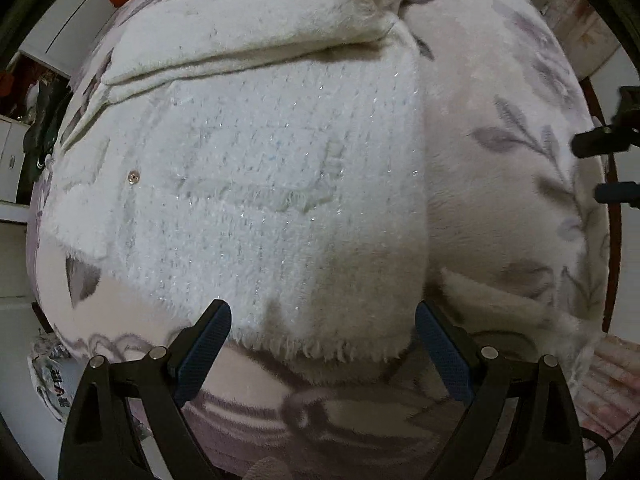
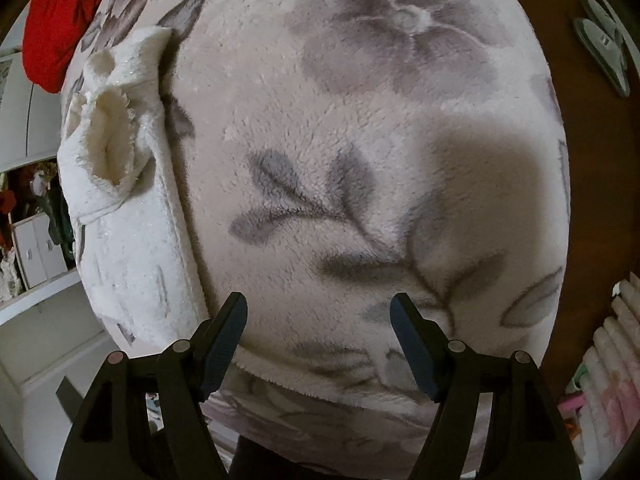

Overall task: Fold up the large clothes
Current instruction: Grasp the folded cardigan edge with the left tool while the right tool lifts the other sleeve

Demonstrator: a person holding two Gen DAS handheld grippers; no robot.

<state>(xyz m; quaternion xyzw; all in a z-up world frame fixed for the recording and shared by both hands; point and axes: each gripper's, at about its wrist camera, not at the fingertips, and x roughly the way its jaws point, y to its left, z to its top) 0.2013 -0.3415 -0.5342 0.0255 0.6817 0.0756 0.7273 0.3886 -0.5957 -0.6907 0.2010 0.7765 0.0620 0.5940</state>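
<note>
Left wrist view: my left gripper [image 1: 322, 334] hangs over the near fringed hem of the white sweater [image 1: 248, 184], jaws spread wide and holding nothing. The sweater lies flat on the floral blanket [image 1: 500, 184], one part already folded across its far end. I judge a fold is complete and the next one pending; the next move calls for lowering onto the hem and pinching both layers. My right gripper's fingers [image 1: 600, 142] show at the sweater's right, well apart from it.

Right wrist view: my right gripper [image 2: 318, 334] stands open and empty over bare blanket [image 2: 360, 160], the sweater [image 2: 132, 216] to its left. Only here do I see the open cuff [image 2: 110, 148] and the red cloth [image 2: 60, 28] beyond the sweater.
</note>
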